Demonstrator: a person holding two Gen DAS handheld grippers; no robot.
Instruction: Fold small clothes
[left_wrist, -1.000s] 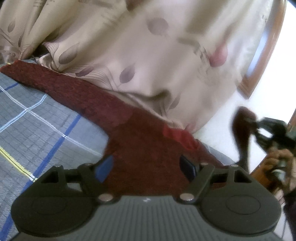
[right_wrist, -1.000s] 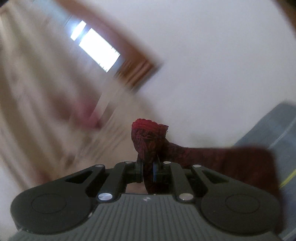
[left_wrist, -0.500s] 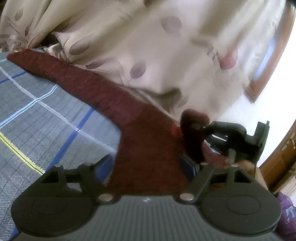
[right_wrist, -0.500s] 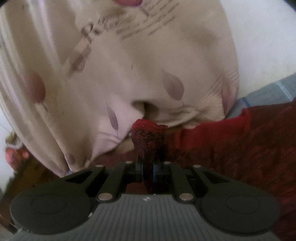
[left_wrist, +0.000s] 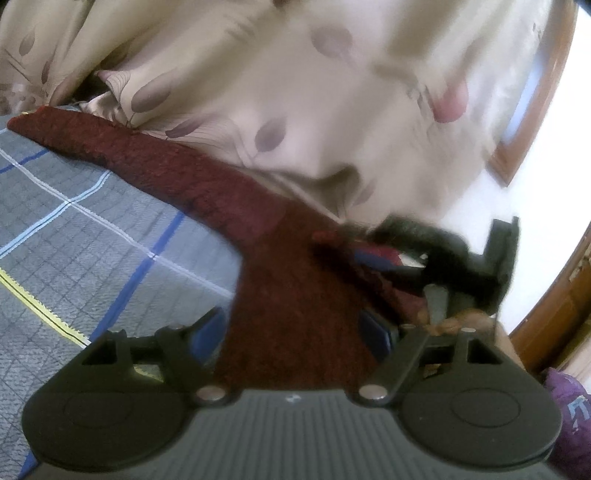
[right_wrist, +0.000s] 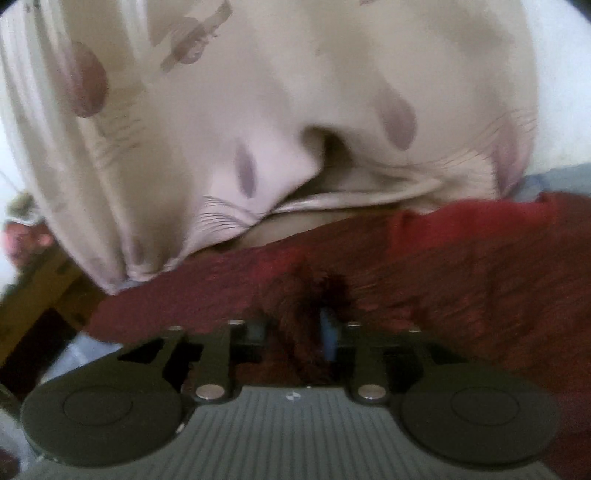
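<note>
While a second ago lifted off to the side, now brought down onto the dark red garment (right_wrist: 461, 266) lying on the checked bed cover (left_wrist: 85, 236). Right gripper (right_wrist: 295, 328) fingers just parting, cloth fold loose between them. Left gripper (left_wrist: 295, 328) unmoved, fingers spread wide astride the garment.

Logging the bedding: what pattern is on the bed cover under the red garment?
Grey bed cover with blue, white and yellow check lines, best in the left wrist view.

Grey plaid bed cover (left_wrist: 92, 236), maroon garment (left_wrist: 288, 295) spread flat
</note>
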